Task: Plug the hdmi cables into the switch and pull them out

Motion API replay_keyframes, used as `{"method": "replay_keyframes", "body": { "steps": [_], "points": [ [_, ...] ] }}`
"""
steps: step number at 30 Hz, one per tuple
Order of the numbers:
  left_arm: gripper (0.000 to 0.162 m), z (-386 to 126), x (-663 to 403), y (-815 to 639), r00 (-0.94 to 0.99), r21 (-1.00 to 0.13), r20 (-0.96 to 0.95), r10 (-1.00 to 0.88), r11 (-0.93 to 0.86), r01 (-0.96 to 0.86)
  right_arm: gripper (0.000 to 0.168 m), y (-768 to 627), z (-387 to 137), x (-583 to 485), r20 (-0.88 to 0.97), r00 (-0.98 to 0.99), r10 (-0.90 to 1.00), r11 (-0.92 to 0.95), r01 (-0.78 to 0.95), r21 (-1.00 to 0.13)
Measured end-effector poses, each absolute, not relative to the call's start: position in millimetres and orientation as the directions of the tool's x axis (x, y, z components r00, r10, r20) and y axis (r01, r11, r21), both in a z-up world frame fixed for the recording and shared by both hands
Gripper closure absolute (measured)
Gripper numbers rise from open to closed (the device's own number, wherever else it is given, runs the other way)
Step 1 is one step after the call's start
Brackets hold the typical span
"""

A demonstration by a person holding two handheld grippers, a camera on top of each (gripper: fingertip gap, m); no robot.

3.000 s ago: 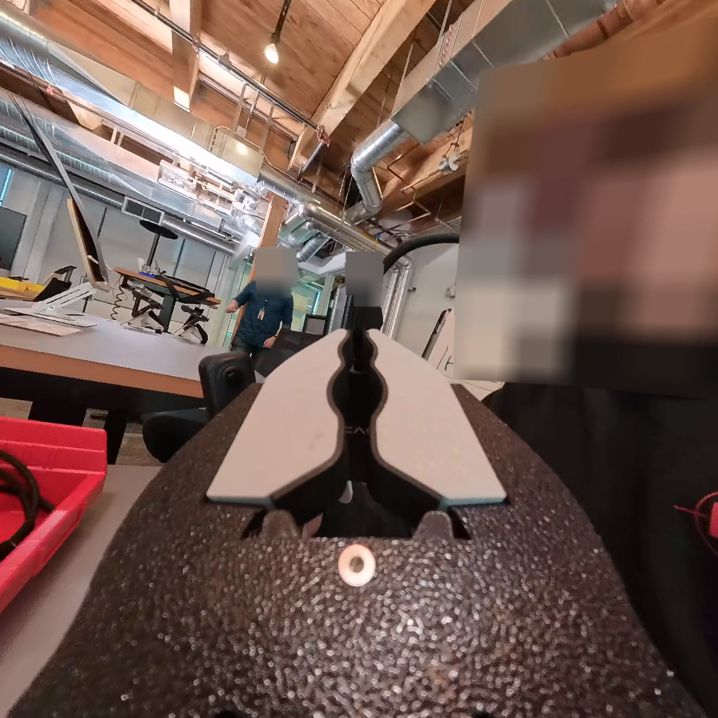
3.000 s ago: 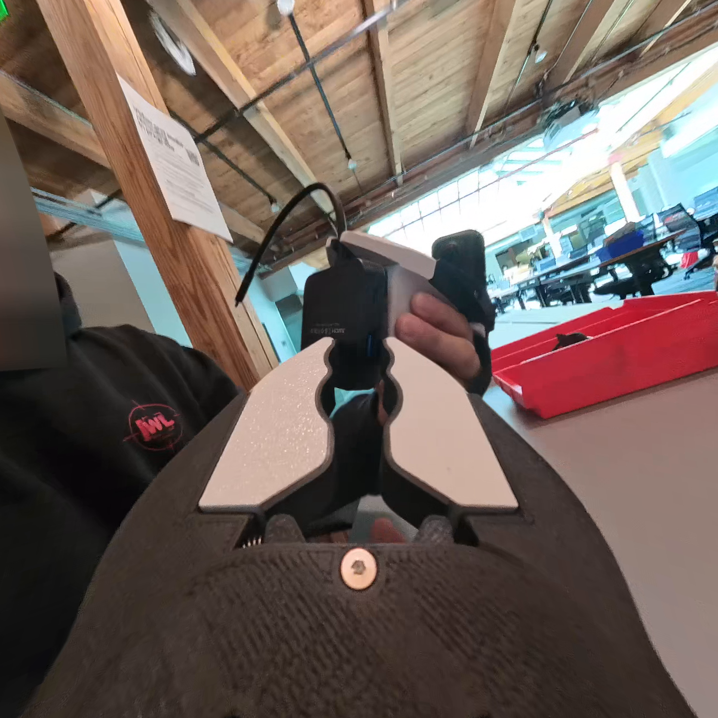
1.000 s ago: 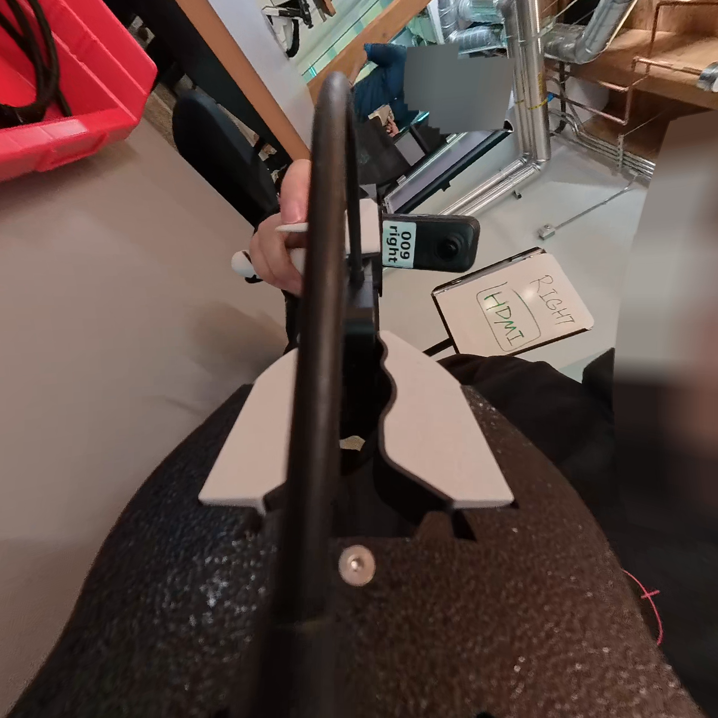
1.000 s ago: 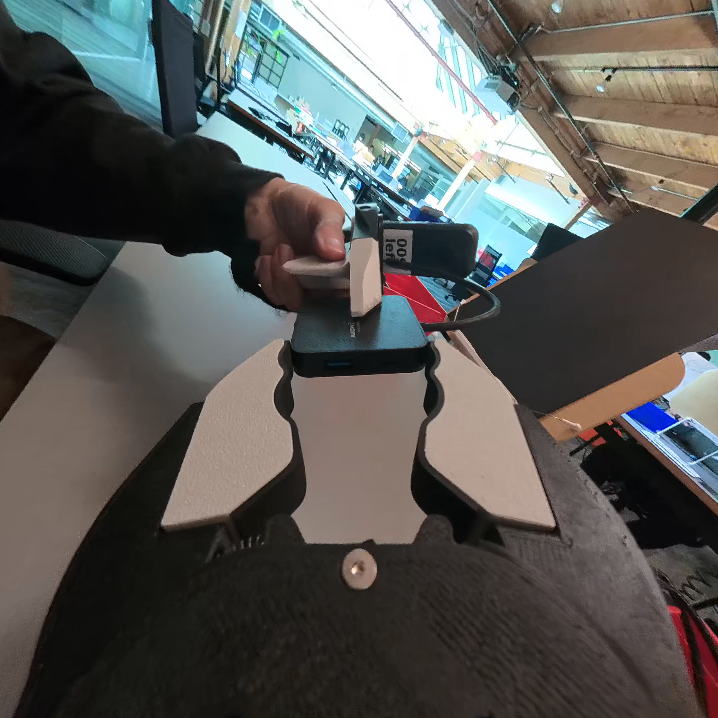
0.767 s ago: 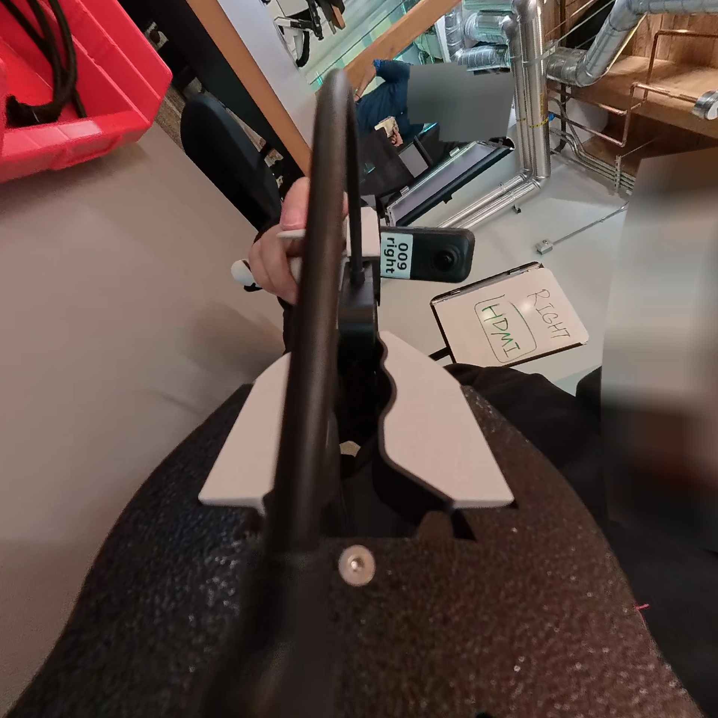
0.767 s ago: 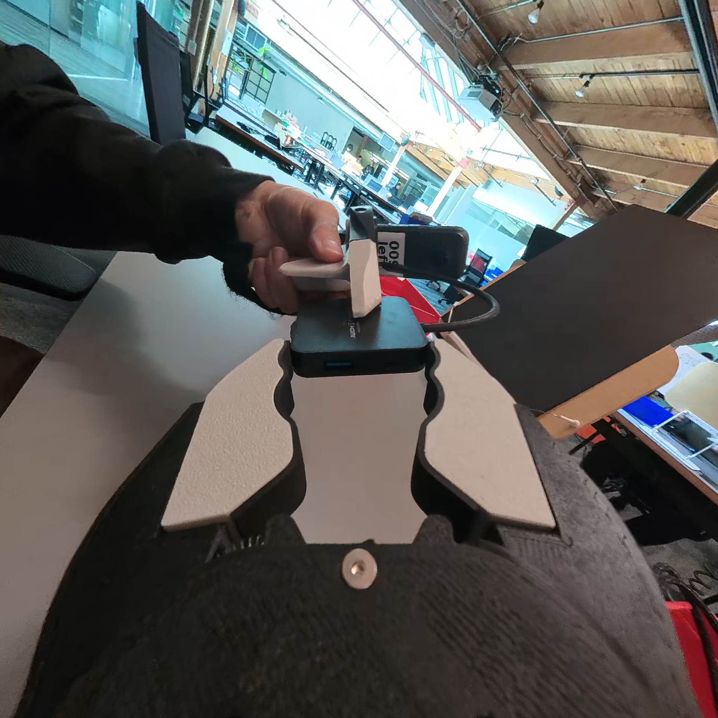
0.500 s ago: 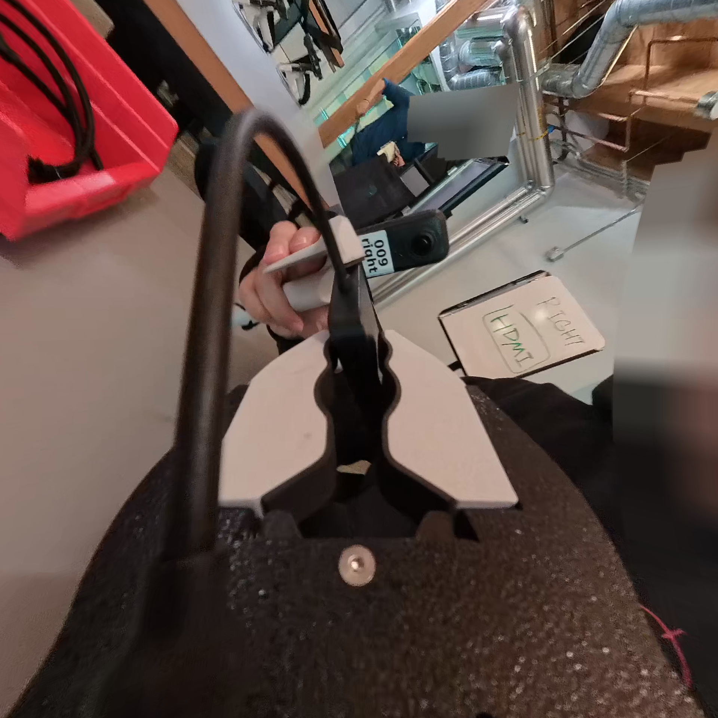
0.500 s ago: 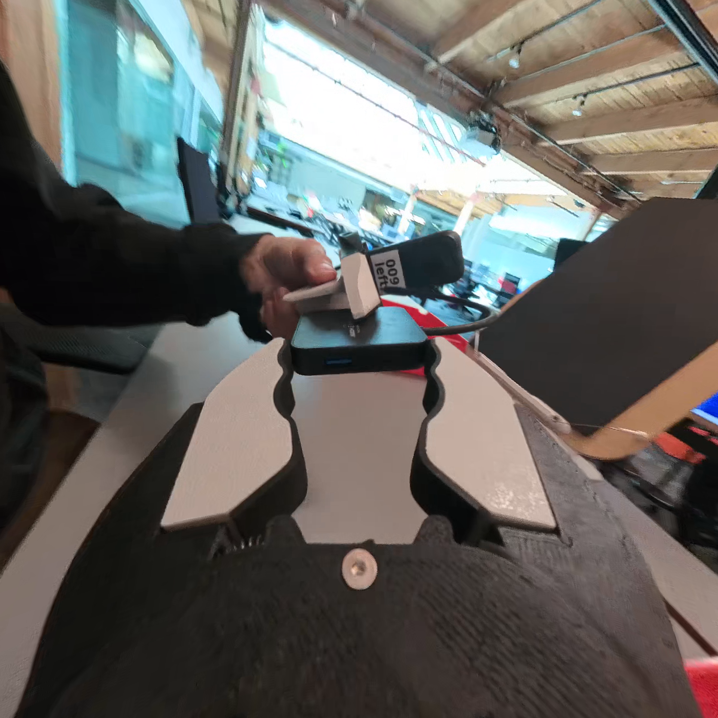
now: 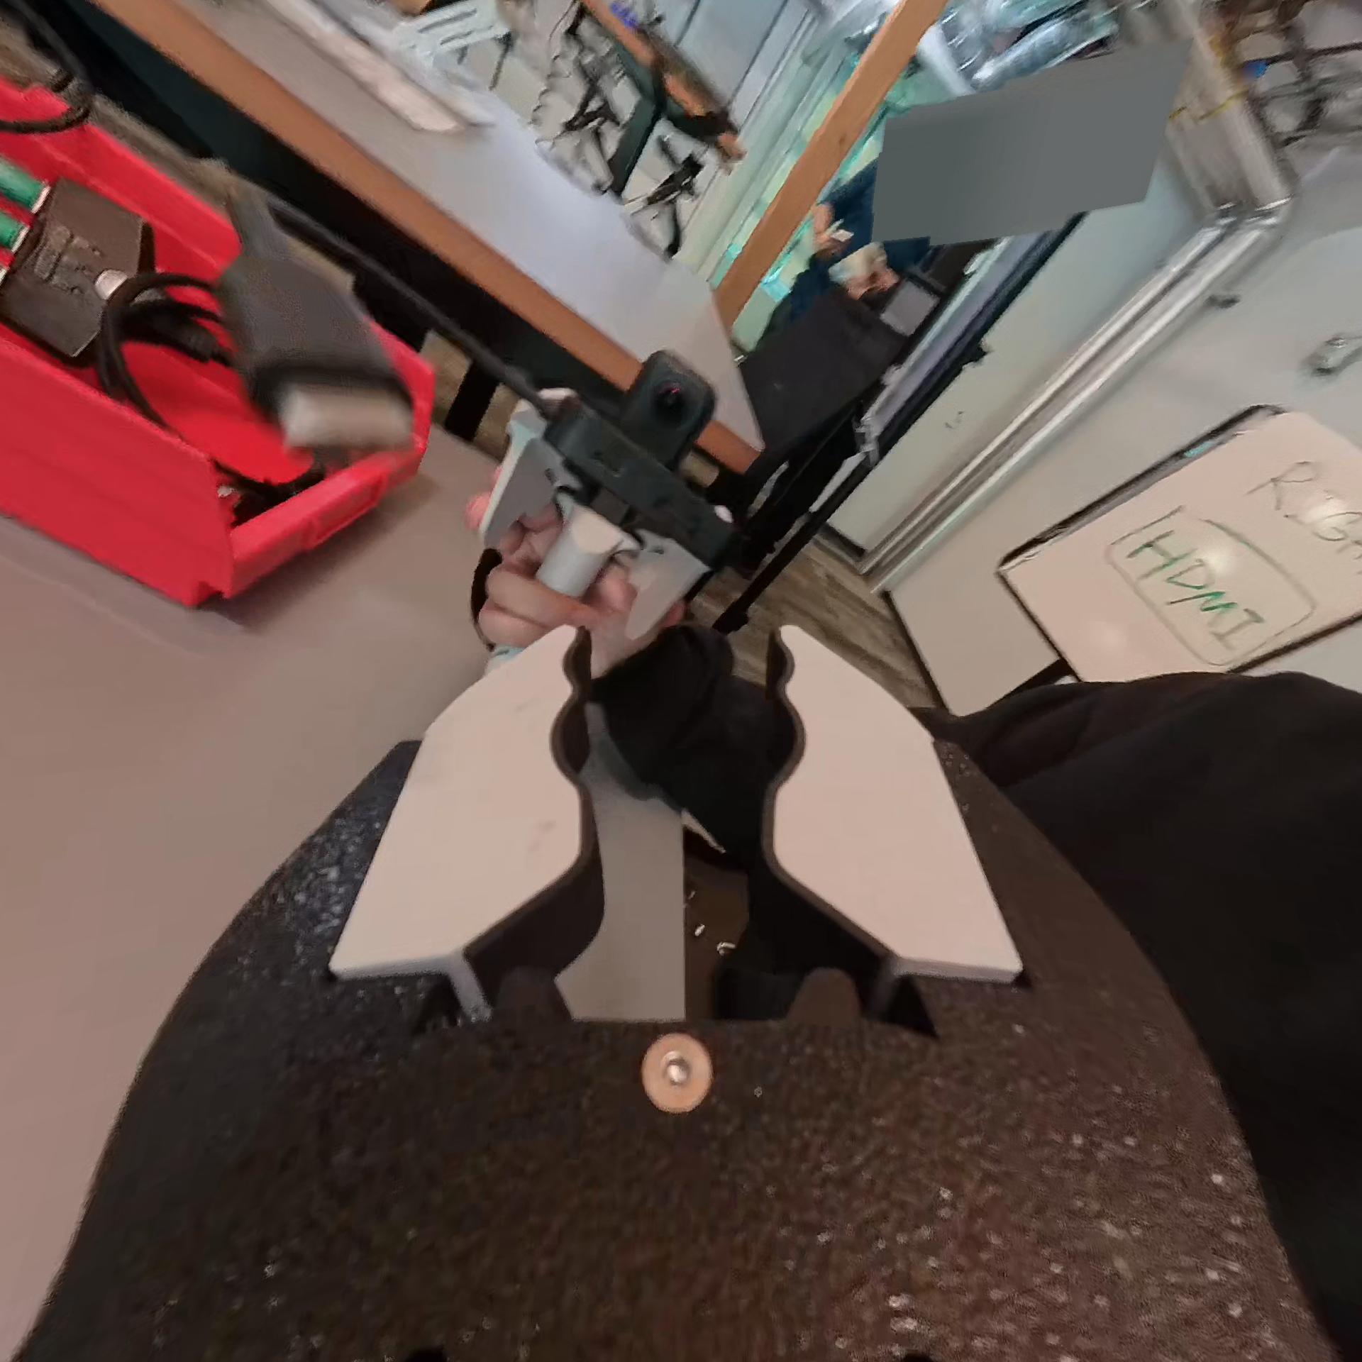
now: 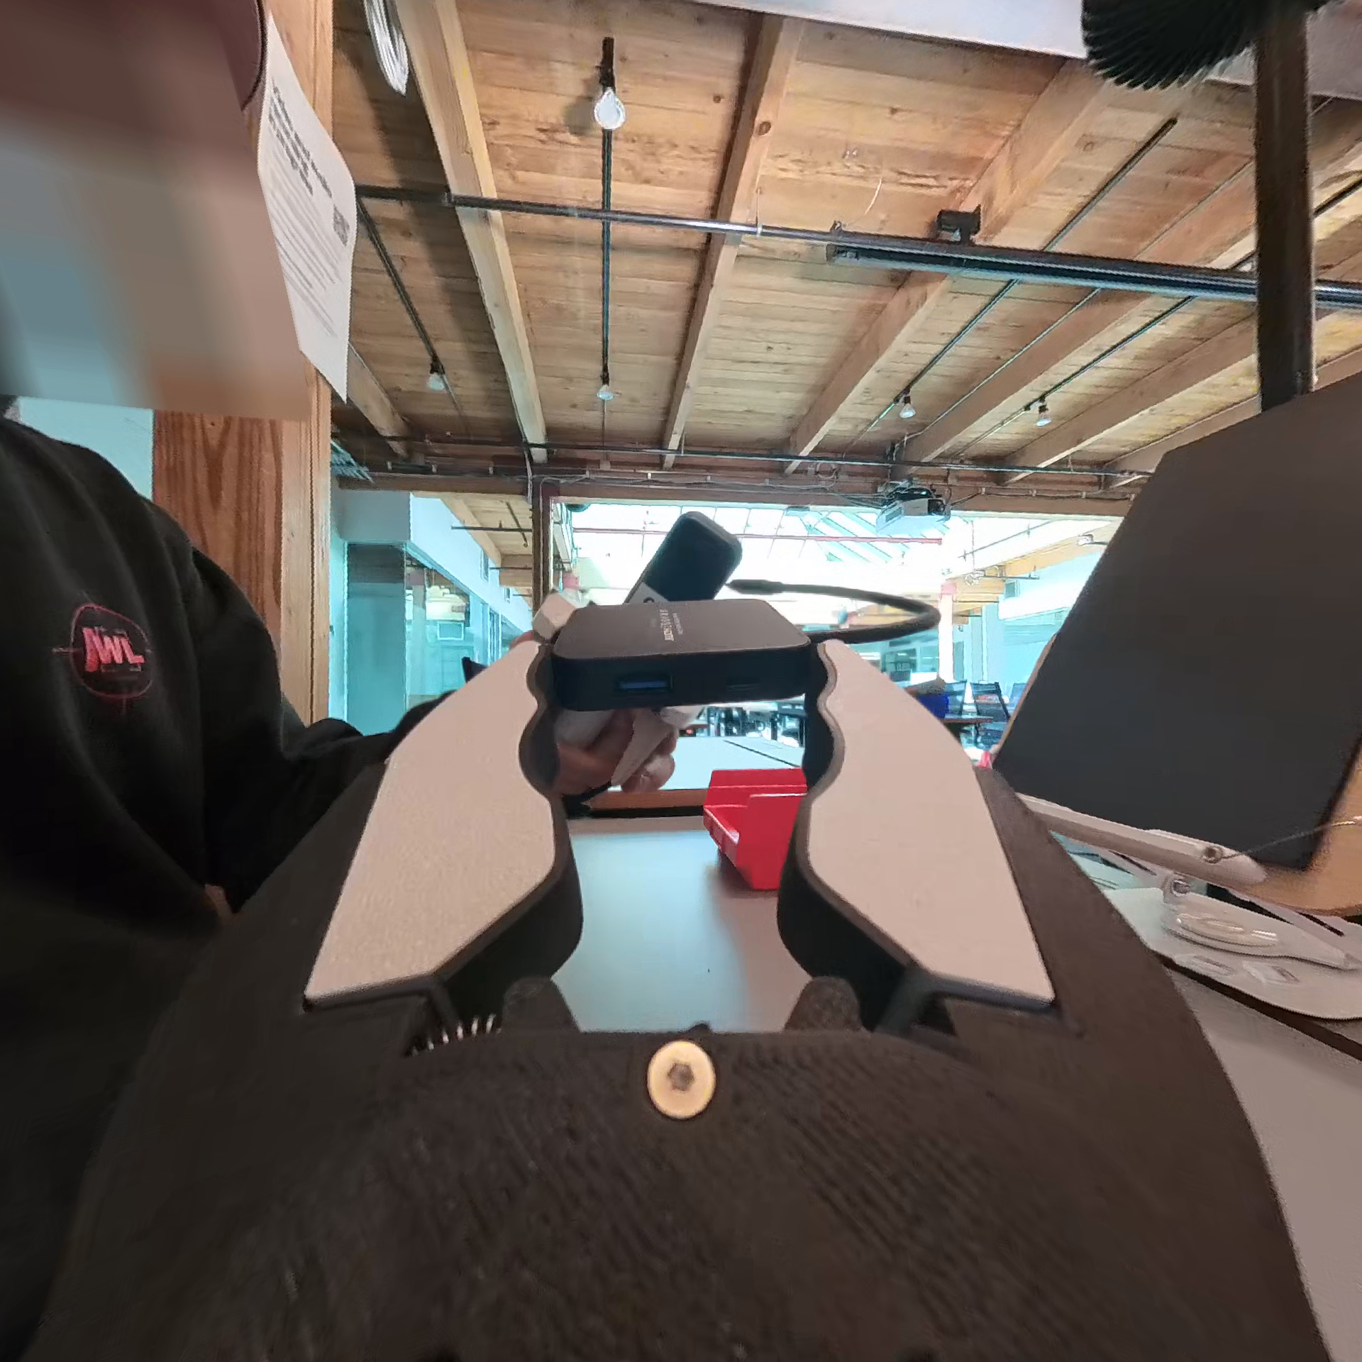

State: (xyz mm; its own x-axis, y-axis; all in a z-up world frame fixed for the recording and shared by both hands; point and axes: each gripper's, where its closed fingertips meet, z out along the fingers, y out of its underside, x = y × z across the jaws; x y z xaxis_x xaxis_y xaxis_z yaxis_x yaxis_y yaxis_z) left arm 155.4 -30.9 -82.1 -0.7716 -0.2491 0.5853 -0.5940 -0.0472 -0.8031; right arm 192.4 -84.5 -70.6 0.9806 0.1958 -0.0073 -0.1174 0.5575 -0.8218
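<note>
- Left wrist view: my left claw [image 9: 678, 663] was spread wide and gripped nothing, over the grey desk [image 9: 147, 737].
- At far left of that view sat a red bin [image 9: 133, 501] with dark cords in it.
- An HDMI plug [image 9: 324, 368], blurred, hung in the air in front of the bin, its metal end pointing down-right, free of both claws.
- Farther right, my other hand [image 9: 545, 589] gripped the right tool's handle.
- A whiteboard [image 9: 1194, 560] lay on the floor at far right.
- Right wrist view: my dark sleeve [image 10: 133, 663] filled the left side.
- My right claw [image 10: 678, 663] was clamped on the black switch [image 10: 678, 648], held level between the tips above the desk [image 10: 663, 921], port side facing the camera.
- The switch's own cord [image 10: 870, 597] looped out to the right.
- A red bin [image 10: 752, 818] stood beyond on the desk.
</note>
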Motion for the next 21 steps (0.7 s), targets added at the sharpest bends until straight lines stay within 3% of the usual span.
{"method": "replay_keyframes", "body": {
  "steps": [2, 6, 7, 9, 16, 21],
  "points": [
    [0.113, -97, 160, -35, -0.741, -0.779, 0.599, -0.304, -0.008, -0.627, 0.102, -74, -73, 186, 0.018, 0.982, 0.188, 0.526, -0.086, -0.846],
    [0.110, -86, 156, -44, -0.726, -0.746, 0.662, -0.185, -0.072, -0.662, 0.102, -52, -83, 168, 0.129, 0.977, 0.168, 0.406, 0.051, -0.912],
    [0.113, -85, 158, -43, -0.716, -0.736, 0.674, -0.180, -0.087, -0.671, 0.102, -50, -82, 166, 0.145, 0.976, 0.162, 0.403, 0.069, -0.912],
    [0.135, -93, 163, -40, -0.694, -0.721, 0.688, -0.213, -0.085, -0.688, 0.102, -45, -84, 161, 0.177, 0.971, 0.159, 0.373, 0.107, -0.922],
    [0.142, -105, 159, -35, -0.599, -0.610, 0.789, -0.139, -0.054, -0.791, 0.102, -39, -95, 157, 0.266, 0.959, 0.099, 0.318, 0.223, -0.921],
    [0.147, -108, 154, -37, -0.592, -0.598, 0.796, -0.125, -0.010, -0.801, 0.099, -36, -99, 153, 0.280, 0.951, 0.129, 0.271, 0.237, -0.933]
  ]
}}
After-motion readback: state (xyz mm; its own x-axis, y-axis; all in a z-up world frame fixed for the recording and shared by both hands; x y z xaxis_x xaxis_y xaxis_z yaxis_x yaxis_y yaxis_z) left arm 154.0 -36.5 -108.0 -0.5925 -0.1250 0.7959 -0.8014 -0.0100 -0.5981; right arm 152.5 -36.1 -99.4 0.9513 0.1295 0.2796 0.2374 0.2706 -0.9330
